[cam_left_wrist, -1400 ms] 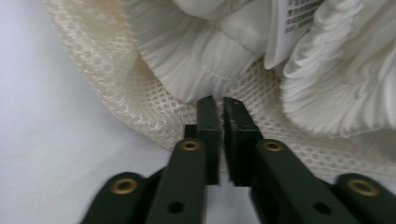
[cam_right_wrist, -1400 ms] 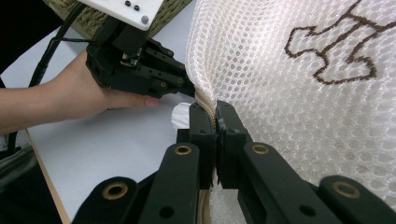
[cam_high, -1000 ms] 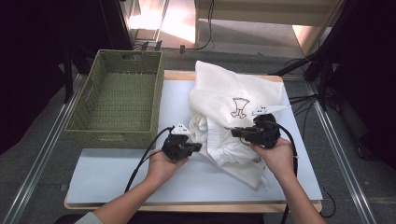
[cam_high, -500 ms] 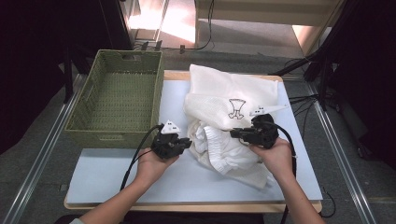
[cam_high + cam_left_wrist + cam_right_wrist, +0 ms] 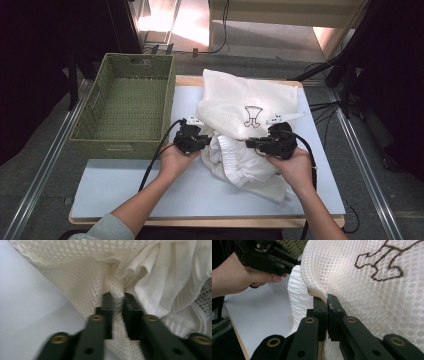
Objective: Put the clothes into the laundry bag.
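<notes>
A white mesh laundry bag (image 5: 250, 100) with a brown emblem lies on the pale table top, and a white ribbed garment (image 5: 240, 162) spills from its near opening. My left gripper (image 5: 204, 142) holds the bag's left side. In the left gripper view its jaws (image 5: 117, 296) have just been closing on a bunched fold of mesh (image 5: 82, 285), with the garment (image 5: 160, 277) to the right. My right gripper (image 5: 250, 142) is shut on the bag's zipper edge (image 5: 317, 293), its tips (image 5: 327, 298) pressed together. The left gripper (image 5: 269, 257) shows beyond it.
A green woven basket (image 5: 120, 145) stands with nothing inside on the left of the table. The white board (image 5: 130, 185) stretches toward the person's near edge. Cables trail from both grippers, and dark floor and metal rails flank the table.
My left gripper has shifted left and a little away from the person, drawing the bag's opening wider. The right gripper has kept still.
</notes>
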{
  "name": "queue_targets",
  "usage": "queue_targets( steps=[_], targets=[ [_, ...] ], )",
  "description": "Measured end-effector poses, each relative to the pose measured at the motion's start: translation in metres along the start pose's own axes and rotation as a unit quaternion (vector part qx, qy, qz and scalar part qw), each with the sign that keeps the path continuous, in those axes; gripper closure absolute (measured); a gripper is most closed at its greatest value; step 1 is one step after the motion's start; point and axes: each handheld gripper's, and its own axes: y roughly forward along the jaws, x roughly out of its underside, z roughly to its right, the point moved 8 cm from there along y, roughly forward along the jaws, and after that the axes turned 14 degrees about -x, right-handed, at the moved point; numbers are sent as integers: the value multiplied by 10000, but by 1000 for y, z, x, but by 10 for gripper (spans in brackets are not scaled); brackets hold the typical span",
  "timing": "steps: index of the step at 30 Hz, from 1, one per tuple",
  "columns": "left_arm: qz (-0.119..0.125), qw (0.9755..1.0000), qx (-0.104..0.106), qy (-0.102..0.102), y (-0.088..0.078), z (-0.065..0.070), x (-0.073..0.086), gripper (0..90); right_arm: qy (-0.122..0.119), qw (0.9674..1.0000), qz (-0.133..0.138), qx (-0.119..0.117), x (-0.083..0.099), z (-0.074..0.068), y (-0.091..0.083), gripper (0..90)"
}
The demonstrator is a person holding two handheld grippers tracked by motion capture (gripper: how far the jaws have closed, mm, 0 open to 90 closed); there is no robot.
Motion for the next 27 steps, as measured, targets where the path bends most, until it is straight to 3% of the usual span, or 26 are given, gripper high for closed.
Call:
queue_targets(
  steps=[5, 9, 14, 15, 18, 22, 27],
  targets=[
    [93, 9998, 119, -147, -25, -7, 6, 883, 35, 10000, 3, 3, 0, 0, -1, 882],
    [192, 9998, 78, -34, -56, -17, 17, 883, 15, 10000, 13, 9, 0, 0, 0, 882],
    [254, 9996, 90, -113, -91, -27, 35, 884, 27, 10000, 29, 35, -1, 1, -1, 882],
    [262, 9995, 51, -152, -96, -31, 41, 884, 44, 10000, 59, 45, -2, 2, -1, 882],
    [79, 9988, 194, -450, -104, -38, 62, 884, 73, 9999, 90, 67, -2, 3, -3, 882],
    [-81, 9993, 209, -294, -104, -32, 80, 872, 63, 10000, 33, 38, -1, 3, -1, 882],
    [230, 9997, 51, 119, -116, -25, 70, 802, 41, 10000, 54, 45, -2, 2, -1, 882]
  ],
)
